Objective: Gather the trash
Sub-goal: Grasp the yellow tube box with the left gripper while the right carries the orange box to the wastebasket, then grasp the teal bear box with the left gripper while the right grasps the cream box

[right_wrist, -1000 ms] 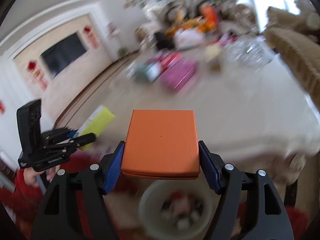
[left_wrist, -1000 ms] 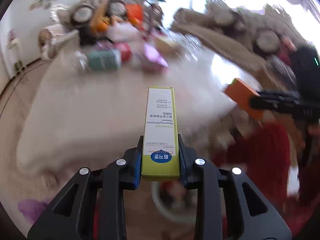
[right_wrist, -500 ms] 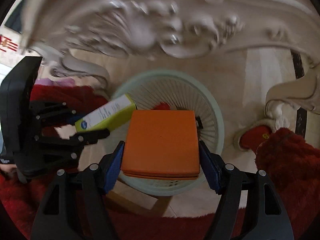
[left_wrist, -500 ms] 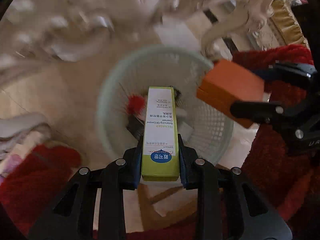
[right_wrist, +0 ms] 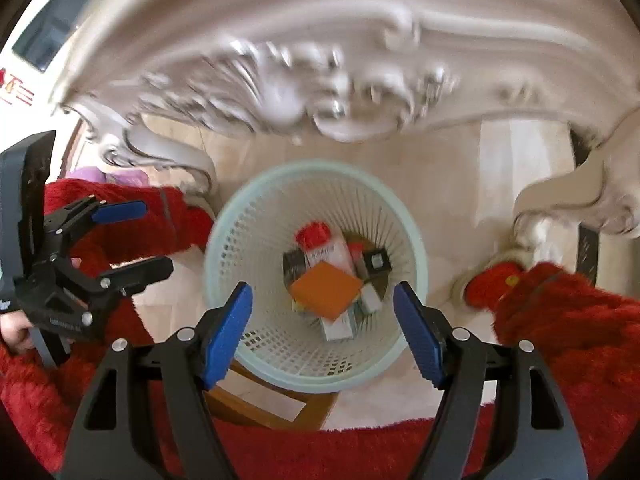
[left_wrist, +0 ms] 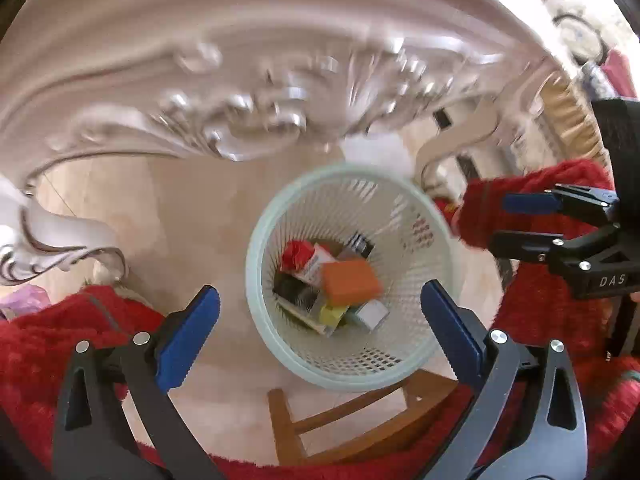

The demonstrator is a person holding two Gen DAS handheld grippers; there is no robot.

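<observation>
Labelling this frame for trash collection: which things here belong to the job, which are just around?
Job:
- bin
- orange box in it
- other cartons in it
- left gripper, open
- right gripper, open

Just around:
- carved table
- red rug
- wooden stool under the bin

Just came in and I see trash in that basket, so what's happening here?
A person is collecting trash with two hand-held grippers. Both the left gripper and the right gripper hang open and empty above a pale mesh basket on the floor by an ornate white table. In the basket an orange box lies on top of other cartons, with a yellow-green box partly under it. Nothing is being gripped right now.
</observation>
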